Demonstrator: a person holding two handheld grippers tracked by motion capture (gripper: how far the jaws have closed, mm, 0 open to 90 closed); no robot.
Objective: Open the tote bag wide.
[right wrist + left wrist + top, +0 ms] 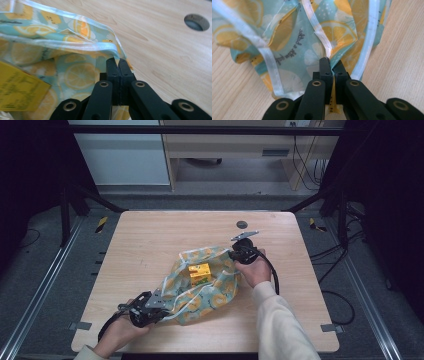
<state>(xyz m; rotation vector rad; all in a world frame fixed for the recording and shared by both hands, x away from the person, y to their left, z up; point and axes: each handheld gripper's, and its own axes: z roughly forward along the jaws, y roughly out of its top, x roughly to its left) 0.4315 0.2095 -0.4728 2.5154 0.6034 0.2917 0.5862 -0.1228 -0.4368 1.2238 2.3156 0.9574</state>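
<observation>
Wooden table (150,240), bare around its edges. Left gripper (331,65) jaws closed on the lemon-print bag (210,290) hem at mid-table; right gripper (119,64) clamps the opposite rim. Yellow box (199,273) lies inside the bag.

Light wood table (150,245) with a round grommet hole (242,224) near its far edge — grey floor around it, black frame rails, cables (305,165) trailing by a pale wooden desk (225,145) at the back.
</observation>
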